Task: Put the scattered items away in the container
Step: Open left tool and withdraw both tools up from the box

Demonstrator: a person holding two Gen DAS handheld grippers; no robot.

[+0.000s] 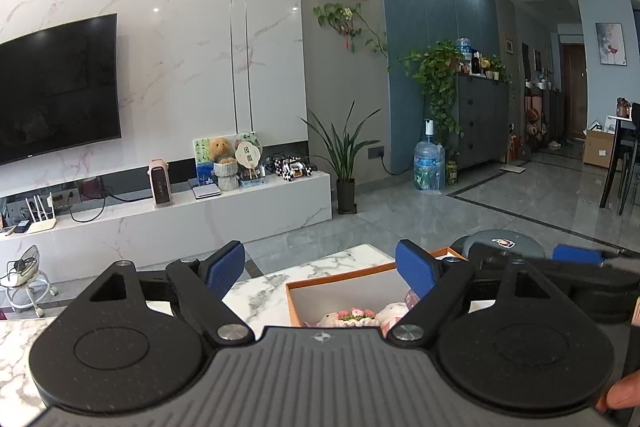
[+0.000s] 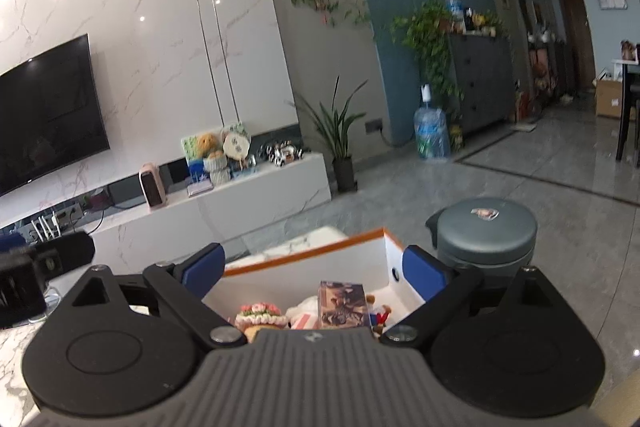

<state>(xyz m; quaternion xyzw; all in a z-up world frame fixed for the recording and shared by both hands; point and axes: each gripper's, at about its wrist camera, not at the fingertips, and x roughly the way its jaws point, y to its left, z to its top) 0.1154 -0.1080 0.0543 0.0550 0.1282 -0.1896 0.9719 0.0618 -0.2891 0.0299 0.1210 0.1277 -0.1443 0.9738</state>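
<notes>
Both grippers are up in the air, tipped a little down. The left gripper has its blue fingers wide apart, holding nothing. The right gripper is wide apart too, with nothing pinched between them.

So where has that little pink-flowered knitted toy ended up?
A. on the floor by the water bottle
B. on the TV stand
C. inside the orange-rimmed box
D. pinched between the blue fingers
C: the pink-flowered knitted toy lies inside the orange-rimmed box beside other small items, while the right gripper above it is open with nothing between its fingers.
</notes>
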